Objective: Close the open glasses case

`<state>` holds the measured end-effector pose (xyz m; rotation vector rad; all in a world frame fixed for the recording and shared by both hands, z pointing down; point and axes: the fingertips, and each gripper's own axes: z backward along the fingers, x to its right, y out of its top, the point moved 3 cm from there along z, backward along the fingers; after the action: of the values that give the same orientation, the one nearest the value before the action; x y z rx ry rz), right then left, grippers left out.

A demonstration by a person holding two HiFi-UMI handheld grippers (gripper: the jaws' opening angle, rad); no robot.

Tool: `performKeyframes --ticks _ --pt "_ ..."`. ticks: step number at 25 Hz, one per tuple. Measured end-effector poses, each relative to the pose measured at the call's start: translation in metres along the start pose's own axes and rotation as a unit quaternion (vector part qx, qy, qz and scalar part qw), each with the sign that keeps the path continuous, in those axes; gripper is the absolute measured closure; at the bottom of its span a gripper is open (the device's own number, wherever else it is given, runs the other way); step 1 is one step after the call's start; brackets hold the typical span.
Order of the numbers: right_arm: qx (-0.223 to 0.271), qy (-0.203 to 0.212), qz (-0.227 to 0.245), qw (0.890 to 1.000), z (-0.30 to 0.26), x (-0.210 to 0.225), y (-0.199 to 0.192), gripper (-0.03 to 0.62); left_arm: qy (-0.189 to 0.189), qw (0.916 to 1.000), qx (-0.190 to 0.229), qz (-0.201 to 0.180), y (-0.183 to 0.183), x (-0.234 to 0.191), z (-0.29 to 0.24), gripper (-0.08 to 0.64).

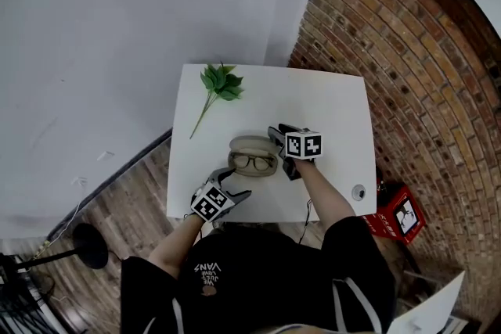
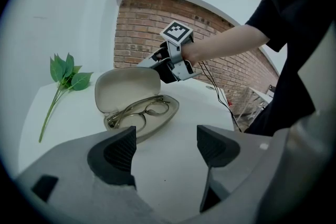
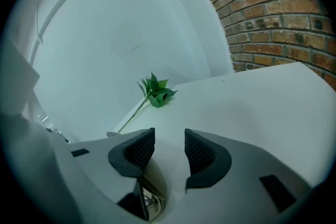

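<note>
Left hand-held gripper (image 2: 165, 147) and right hand-held gripper (image 3: 164, 149) stand open, empty; glasses case (image 1: 253, 156) lies left-right, lid rearward.

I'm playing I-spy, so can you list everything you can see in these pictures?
table: one, white, by the brick wall
glasses case: one, beige, open, front middle of the table
glasses: one pair, dark thin rims, lying in the case
leafy sprig: one, green, far left of the table
box: one, red, on the floor right of the table
stand base: one, black, round, on the wooden floor at left
left tool: one, grey, jaws open and empty, near side of the case
right tool: one, grey, jaws open and empty, by the case's lid
</note>
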<state>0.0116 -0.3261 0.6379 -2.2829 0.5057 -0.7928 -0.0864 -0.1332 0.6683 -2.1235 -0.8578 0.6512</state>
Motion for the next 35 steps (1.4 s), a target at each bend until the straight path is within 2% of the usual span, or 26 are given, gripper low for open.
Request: performKeyframes --ticks 14,23,27,35 --pt "0.028 -0.008 0.017 0.999 0.048 -0.033 -0.037 0.439 -0.024 0.9996 -0.002 -0.017 -0.001 0.0 0.003 0.209" --pt "0.055 -0.05 0.03 0.997 0.063 -0.05 -0.066 0.471 -0.036 0.9992 -0.006 -0.018 -0.004 0.003 0.009 0.202" --pt "0.065 -0.066 0.035 0.995 0.066 -0.055 -0.074 0.493 -0.028 0.9995 0.003 -0.014 -0.005 0.001 0.018 0.202" --pt "0.081 -0.076 0.047 0.993 0.07 -0.064 -0.081 0.555 0.01 0.9981 0.055 -0.026 0.018 -0.016 0.04 0.242"
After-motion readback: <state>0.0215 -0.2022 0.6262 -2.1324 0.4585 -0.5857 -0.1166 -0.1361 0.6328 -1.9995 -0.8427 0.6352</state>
